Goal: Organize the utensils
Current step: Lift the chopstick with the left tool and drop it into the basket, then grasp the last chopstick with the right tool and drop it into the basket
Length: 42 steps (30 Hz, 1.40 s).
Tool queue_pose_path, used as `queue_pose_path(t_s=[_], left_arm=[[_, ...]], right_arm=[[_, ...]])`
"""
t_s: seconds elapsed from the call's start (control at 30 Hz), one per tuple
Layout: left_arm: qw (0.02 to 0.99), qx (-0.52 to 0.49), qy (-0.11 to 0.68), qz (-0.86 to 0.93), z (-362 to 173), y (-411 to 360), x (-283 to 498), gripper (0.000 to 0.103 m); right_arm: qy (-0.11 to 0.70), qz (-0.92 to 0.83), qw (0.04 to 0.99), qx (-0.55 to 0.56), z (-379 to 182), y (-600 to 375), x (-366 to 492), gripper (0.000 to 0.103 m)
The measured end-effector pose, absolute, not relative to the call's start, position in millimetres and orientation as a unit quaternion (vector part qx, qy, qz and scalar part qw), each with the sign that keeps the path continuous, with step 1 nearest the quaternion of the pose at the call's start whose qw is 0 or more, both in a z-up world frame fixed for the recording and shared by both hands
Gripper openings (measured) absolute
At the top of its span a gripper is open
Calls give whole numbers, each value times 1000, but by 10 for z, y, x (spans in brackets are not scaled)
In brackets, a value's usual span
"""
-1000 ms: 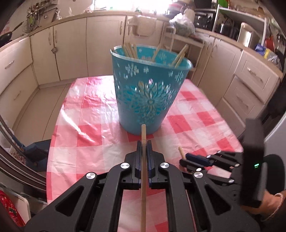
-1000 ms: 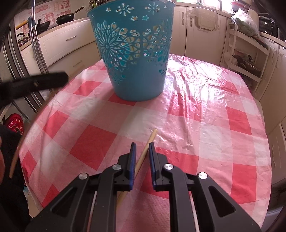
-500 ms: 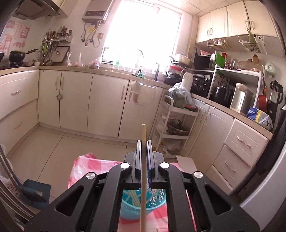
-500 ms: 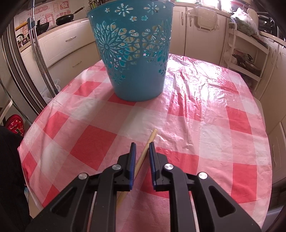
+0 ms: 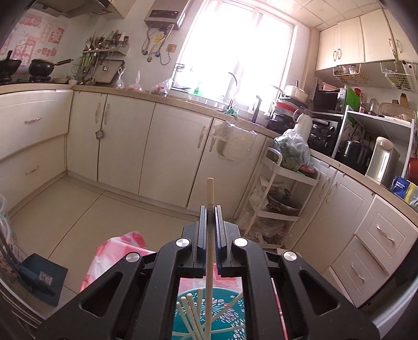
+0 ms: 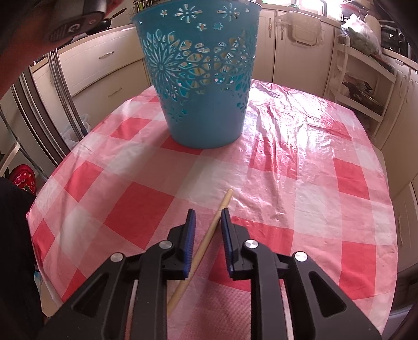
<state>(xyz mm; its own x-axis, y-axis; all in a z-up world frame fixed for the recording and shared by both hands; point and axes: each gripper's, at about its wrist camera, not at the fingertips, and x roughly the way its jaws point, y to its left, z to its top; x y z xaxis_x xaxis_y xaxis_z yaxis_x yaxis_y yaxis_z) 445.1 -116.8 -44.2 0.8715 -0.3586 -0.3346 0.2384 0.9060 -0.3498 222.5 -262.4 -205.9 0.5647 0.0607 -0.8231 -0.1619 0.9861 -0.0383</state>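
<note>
My left gripper (image 5: 211, 209) is shut on a wooden chopstick (image 5: 210, 193) that stands up past the fingertips. It hangs above the turquoise cut-out basket (image 5: 230, 313), where several chopsticks (image 5: 190, 313) lean inside. In the right wrist view the same basket (image 6: 203, 104) stands at the far side of the red-and-white checked tablecloth (image 6: 313, 170). My right gripper (image 6: 207, 214) is low over the cloth and its jaws are opening. A second chopstick (image 6: 226, 198) lies on the cloth between them, loose from the pads.
Cream kitchen cabinets (image 5: 177, 157) ring the room, with a white rack of pots (image 5: 282, 198) to the right. A blue dustpan (image 5: 41, 279) sits on the floor at the left. Part of the left device (image 6: 73, 23) shows above the basket.
The left gripper rose with its chopstick from table level in front of the basket to above its rim. The right jaws widened around the chopstick lying on the cloth.
</note>
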Motion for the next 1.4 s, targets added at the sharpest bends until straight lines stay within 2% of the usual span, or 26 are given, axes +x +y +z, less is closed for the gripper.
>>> queue_pose_path(t_s=[0.4,0.47,0.53,0.6,0.63,0.73,0.77,0.93,1.1,1.23,1.4], left_arm=[[945,-79,275,-156,-849,-1277,4378,7],[947,-68,276,-150,-852,-1196,4237,15],[951,-64,266,-141,-823,-1051,4058,39],[959,-61,249,-122,-803,-864,3829,52],[961,-59,244,-116,-805,-767,3728,55],[963,-61,245,-97,-886,-471,3493,58],[962,-64,249,-91,-931,-379,3447,58],[949,-113,288,-60,-1271,86,3372,59],[944,-121,301,-56,-1413,154,3397,59],[946,-100,302,-57,-1438,44,3380,67],[938,-102,326,-64,-1501,-58,3454,70]], right_arm=[[462,68,882,-61,-2066,-2601,2223,26],[463,73,882,-47,-2065,-2641,2223,26],[464,77,882,-22,-2057,-2709,2228,26],[465,75,882,5,-2051,-2768,2226,26],[465,72,882,4,-2049,-2769,2225,24],[463,57,884,-18,-2047,-2718,2209,17],[462,53,885,-31,-2046,-2695,2203,10],[480,61,874,-53,-2031,-2678,2182,7],[492,47,864,-100,-2032,-2536,2205,7],[494,66,867,-23,-1948,-2653,2187,6],[440,122,886,77,-1497,-2771,2138,6]])
